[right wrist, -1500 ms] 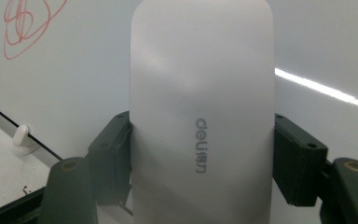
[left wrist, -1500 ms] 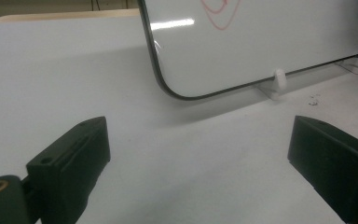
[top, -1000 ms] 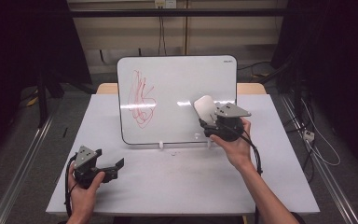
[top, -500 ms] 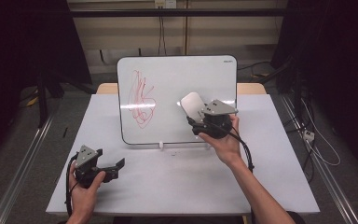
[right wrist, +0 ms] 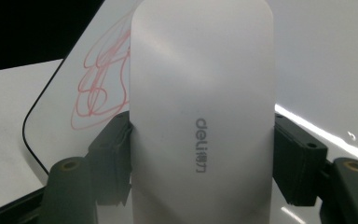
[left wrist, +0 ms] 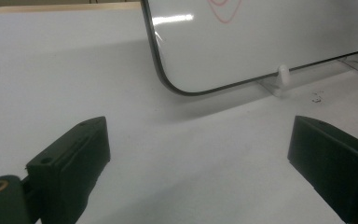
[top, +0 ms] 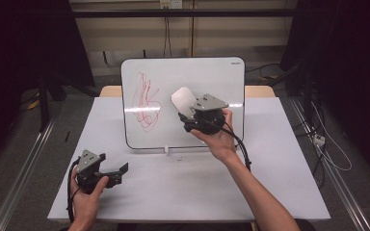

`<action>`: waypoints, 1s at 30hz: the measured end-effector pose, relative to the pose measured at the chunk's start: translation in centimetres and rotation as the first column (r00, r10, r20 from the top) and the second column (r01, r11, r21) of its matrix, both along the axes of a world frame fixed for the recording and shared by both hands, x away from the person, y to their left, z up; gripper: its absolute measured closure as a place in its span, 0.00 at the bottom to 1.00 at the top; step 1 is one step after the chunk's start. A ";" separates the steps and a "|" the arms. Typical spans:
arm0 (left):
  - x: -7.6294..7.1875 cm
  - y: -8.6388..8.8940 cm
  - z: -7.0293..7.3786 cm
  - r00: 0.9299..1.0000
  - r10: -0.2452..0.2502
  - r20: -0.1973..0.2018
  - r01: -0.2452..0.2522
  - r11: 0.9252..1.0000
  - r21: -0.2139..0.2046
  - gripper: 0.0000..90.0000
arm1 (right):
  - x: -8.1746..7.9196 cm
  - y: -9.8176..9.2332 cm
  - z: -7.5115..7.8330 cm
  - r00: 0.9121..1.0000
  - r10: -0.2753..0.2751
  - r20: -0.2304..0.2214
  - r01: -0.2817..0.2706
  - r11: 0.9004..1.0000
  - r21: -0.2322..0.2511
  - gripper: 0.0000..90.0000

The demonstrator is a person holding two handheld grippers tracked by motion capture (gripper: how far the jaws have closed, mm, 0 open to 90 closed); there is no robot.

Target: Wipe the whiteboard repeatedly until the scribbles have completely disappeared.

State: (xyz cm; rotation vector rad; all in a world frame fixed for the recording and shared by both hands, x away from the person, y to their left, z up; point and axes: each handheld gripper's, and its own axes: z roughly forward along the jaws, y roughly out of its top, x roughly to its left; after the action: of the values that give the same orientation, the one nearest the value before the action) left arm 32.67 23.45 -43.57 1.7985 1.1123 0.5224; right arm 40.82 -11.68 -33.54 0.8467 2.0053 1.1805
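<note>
Resting near left on the table (top: 270,192), left gripper (top: 121,169), jaws spread wide around nothing, same place as a second ago. On the standing whiteboard (top: 212,77), red scribble (top: 143,102) at left, not yet wiped. Carried leftward and a little up across the board since a second ago, right gripper (top: 187,109), pinching the white eraser (top: 183,99), now right of the scribble; wiping probably next. Printed on eraser (right wrist: 203,93): "deli". Small, unreadable mark at board's far right corner.

White eraser (top: 182,99); white whiteboard (top: 212,77) with red scribble (top: 144,102).
</note>
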 end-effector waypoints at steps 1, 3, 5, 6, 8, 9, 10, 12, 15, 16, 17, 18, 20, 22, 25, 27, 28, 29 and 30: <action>0.0 -0.1 0.0 1.000 0.001 0.002 -0.001 1.000 -0.007 0.06 | 0.1 0.3 0.1 1.000 0.005 0.004 -0.005 1.000 -0.002 0.35; -0.1 -0.1 0.1 1.000 -0.002 0.007 0.002 1.000 -0.003 0.06 | 0.2 0.8 0.4 1.000 0.014 0.011 -0.014 1.000 -0.003 0.35; -0.1 -0.1 0.1 1.000 -0.004 0.003 0.004 1.000 -0.003 0.06 | 0.4 1.5 0.7 1.000 0.025 0.016 -0.025 1.000 -0.011 0.35; -0.1 -0.1 0.1 1.000 -0.004 0.003 0.004 1.000 -0.003 0.06 | 0.5 1.8 0.8 0.999 0.028 0.021 -0.027 1.000 -0.015 0.35; -0.1 -0.1 0.0 1.000 -0.005 0.000 0.005 1.000 -0.002 0.06 | 0.9 2.4 1.1 0.999 0.034 0.028 -0.033 0.999 -0.022 0.35; -0.1 -0.1 0.0 1.000 -0.005 0.000 0.005 1.000 -0.002 0.06 | 1.1 2.7 1.2 0.999 0.036 0.029 -0.035 0.999 -0.023 0.35; -0.1 0.0 0.0 1.000 -0.004 0.001 0.004 1.000 -0.010 0.06 | 1.3 2.9 1.4 0.999 0.039 0.029 -0.038 0.999 -0.022 0.35; -0.1 0.0 0.1 1.000 -0.004 0.000 0.004 1.000 -0.010 0.06 | 1.8 3.4 1.6 0.999 0.044 0.024 -0.044 0.999 -0.010 0.35; -0.1 -0.1 0.1 1.000 -0.008 0.001 0.008 1.000 -0.010 0.06 | 2.5 4.1 1.8 0.999 0.045 0.022 -0.044 0.999 -0.011 0.35; -0.1 -0.1 0.1 1.000 -0.008 0.001 0.008 1.000 -0.010 0.06 | 2.7 4.4 1.9 0.999 0.045 0.021 -0.045 0.999 -0.013 0.35; -0.1 -0.1 0.1 1.000 -0.006 0.001 0.006 1.000 -0.011 0.06 | 2.8 4.6 2.0 0.999 0.047 0.023 -0.047 0.999 -0.015 0.35; -0.1 -0.1 0.1 1.000 -0.008 0.002 0.008 1.000 -0.009 0.06 | 3.0 4.8 2.2 0.998 0.048 0.028 -0.047 0.999 -0.021 0.35; -0.1 -0.1 0.1 1.000 -0.010 0.001 0.010 1.000 -0.010 0.06 | 3.3 5.2 2.5 0.998 0.051 0.029 -0.050 0.998 -0.024 0.35; -0.1 -0.1 0.1 1.000 -0.010 0.001 0.010 1.000 -0.011 0.06 | 3.4 5.4 2.6 0.998 0.051 0.034 -0.050 0.998 -0.027 0.35; -0.1 -0.1 0.0 1.000 -0.011 -0.004 0.011 1.000 -0.013 0.06 | 4.1 5.7 3.0 0.998 0.048 0.029 -0.048 0.999 -0.018 0.35; -0.1 -0.1 0.0 1.000 -0.012 -0.005 0.012 1.000 -0.011 0.06 | 4.2 5.8 3.1 0.999 0.045 0.030 -0.045 0.999 -0.022 0.35; 0.0 -0.1 0.0 1.000 -0.012 -0.004 0.012 1.000 -0.005 0.06 | 4.6 6.0 3.2 0.999 0.042 0.030 -0.041 0.999 -0.031 0.35; 0.0 -0.2 0.0 1.000 -0.019 -0.005 0.019 1.000 -0.006 0.06 | 4.8 6.1 3.3 0.999 0.038 0.034 -0.037 0.999 -0.039 0.35; -0.1 -0.3 0.0 1.000 -0.021 -0.005 0.021 1.000 -0.006 0.06 | 4.8 6.1 3.3 0.999 0.038 0.034 -0.037 0.999 -0.039 0.35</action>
State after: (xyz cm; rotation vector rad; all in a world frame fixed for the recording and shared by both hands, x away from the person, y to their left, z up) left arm 32.60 23.11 -43.57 1.8051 1.0959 0.5021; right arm 45.65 -5.58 -30.26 0.7679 2.0170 1.1661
